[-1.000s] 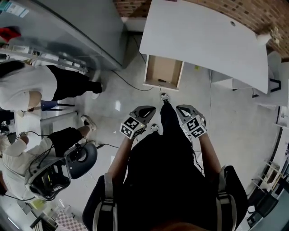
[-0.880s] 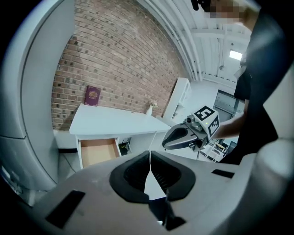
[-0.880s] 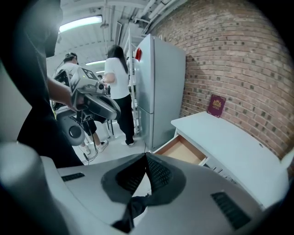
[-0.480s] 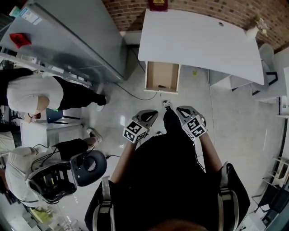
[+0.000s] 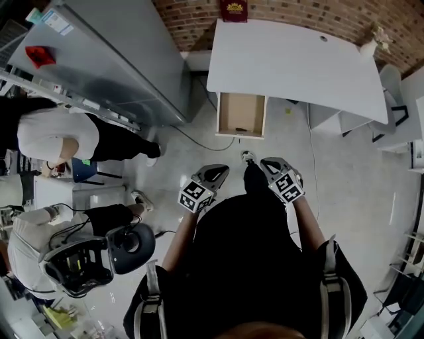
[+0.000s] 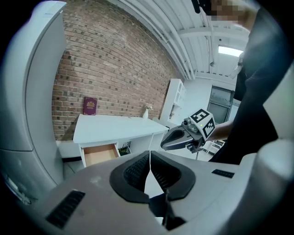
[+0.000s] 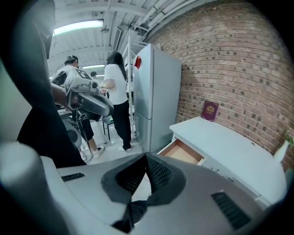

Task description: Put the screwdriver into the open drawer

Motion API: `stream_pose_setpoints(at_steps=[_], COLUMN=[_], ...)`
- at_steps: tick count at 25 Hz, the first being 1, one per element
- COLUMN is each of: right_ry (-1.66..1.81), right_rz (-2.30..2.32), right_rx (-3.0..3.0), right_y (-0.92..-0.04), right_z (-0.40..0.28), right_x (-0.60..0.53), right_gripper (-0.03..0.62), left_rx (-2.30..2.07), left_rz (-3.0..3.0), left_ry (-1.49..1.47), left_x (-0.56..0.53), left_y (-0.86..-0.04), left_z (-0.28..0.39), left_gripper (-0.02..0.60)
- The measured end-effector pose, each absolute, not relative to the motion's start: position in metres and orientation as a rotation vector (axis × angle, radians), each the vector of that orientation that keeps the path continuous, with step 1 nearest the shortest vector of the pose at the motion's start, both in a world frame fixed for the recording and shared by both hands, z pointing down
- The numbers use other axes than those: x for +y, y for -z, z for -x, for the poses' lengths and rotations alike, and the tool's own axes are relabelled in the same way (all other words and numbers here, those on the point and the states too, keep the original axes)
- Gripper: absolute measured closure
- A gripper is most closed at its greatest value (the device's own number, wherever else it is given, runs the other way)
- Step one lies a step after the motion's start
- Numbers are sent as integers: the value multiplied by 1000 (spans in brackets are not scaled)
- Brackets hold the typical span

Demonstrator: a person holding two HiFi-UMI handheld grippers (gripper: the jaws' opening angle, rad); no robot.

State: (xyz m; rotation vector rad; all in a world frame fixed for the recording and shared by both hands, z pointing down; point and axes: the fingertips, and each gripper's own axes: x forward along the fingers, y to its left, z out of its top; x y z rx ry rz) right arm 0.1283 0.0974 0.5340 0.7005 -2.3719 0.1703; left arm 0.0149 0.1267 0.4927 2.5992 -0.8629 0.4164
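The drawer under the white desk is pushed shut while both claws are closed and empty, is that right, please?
Not quite: the drawer under the white desk is pulled open, as the head view shows. The left claw and right claw are indeed closed and empty.

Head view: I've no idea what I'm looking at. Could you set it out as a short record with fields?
Place: room with brick wall, white desk, grey fridge
Drawer: open, under the desk
In drawer: small dark item, too small to identify
Left gripper: shut, empty
Right gripper: shut, empty
Bystanders: person in white top; second person
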Motion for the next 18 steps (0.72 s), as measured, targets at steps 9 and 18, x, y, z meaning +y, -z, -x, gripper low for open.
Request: stream_pose_setpoints(at_steps=[9, 18], right_ry=[-151, -153], right_rz=[-699, -708], right_rx=[-2354, -2349], right_y=[-538, -539], right_z=[-129, -125], right_x=[102, 103], right_gripper=[537, 537], left_rx=[-882, -882], left_rz=[-2600, -2609], left_ry=[-395, -387], left_x=[130, 133], left_y=[-493, -491], left_z=[-12, -8], left_gripper=[565, 565])
